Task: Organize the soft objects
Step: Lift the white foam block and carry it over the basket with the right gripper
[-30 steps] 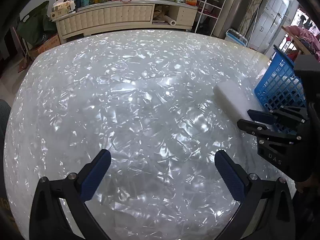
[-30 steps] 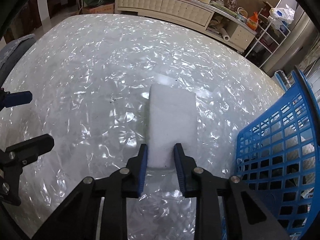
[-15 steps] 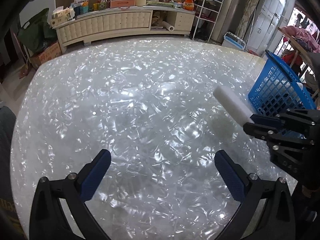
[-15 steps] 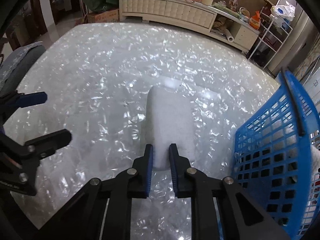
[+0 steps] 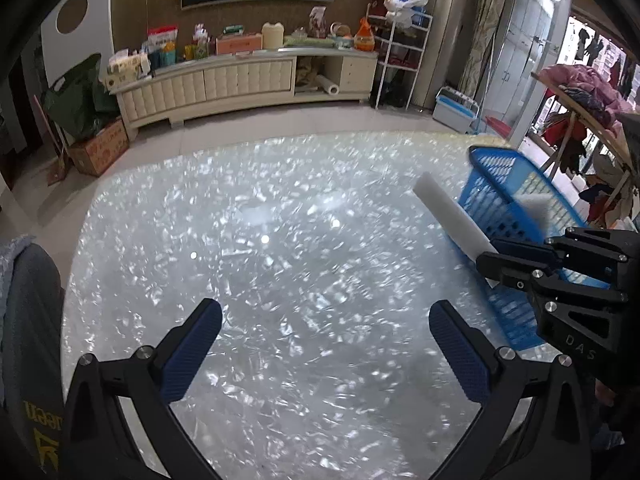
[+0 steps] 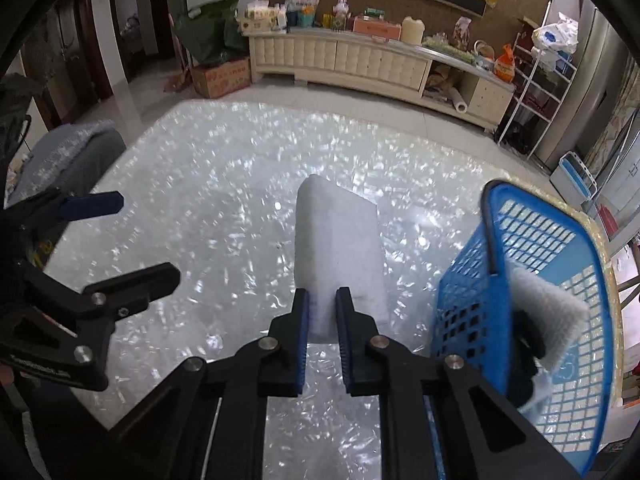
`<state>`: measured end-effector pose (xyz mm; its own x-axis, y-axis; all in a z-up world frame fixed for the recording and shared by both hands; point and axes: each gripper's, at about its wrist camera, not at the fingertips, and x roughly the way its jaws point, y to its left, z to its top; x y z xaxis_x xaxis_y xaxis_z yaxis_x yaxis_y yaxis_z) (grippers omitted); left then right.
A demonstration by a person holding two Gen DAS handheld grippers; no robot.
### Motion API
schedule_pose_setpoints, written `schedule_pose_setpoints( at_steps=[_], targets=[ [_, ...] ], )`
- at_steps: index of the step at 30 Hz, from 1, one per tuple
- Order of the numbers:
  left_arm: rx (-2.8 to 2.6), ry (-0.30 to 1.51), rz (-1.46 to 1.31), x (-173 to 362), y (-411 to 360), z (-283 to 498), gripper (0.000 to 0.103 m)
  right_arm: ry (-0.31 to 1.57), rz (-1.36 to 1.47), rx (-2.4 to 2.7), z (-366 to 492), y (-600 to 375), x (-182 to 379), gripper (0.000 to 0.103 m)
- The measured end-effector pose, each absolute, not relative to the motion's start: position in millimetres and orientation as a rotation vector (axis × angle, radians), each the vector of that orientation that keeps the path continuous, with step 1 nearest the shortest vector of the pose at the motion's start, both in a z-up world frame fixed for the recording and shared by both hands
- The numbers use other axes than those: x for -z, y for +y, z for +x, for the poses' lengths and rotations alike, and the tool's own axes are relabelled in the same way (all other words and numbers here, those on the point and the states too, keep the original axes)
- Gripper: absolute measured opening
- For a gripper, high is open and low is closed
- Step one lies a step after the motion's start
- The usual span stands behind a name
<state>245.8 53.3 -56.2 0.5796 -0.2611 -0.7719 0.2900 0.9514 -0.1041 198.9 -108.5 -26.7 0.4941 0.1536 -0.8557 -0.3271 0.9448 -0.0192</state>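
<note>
One white sponge (image 6: 338,248) pinched tight in the right gripper (image 6: 322,312), left gripper (image 5: 324,344) gaping empty — swing it squarely over the blue basket (image 6: 576,240) before letting go.

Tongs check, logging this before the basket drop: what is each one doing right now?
Left tongs: open, holding nothing.
Right tongs: shut on the white foam block, lifted beside the blue basket.

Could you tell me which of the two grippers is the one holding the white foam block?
The right gripper: its fingers pinch the white foam block, while the left gripper is open and empty.
</note>
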Motion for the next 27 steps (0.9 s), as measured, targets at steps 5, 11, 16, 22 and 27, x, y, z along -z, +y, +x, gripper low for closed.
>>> schedule_pose_setpoints(
  at_steps=[5,11,16,22,27],
  targets=[
    [0.334,0.861,0.035,28,41,229,0.103,0.940,-0.167,-0.306,186,-121,-9,0.012],
    [0.347,0.810,0.054,-8,18,206,0.103,0.864,-0.153,-0.313,161,-147,-48,0.012],
    [0.366,0.779,0.071,-29,-6,190,0.103,0.776,-0.133,-0.281,146,-167,-67,0.012],
    [0.403,0.751,0.103,-44,-40,181,0.103,0.733,-0.104,-0.257,135,-189,-74,0.012],
    [0.436,0.752,0.105,-47,-67,185,0.103,0.719,-0.104,-0.226,129,-207,-76,0.012]
  ],
)
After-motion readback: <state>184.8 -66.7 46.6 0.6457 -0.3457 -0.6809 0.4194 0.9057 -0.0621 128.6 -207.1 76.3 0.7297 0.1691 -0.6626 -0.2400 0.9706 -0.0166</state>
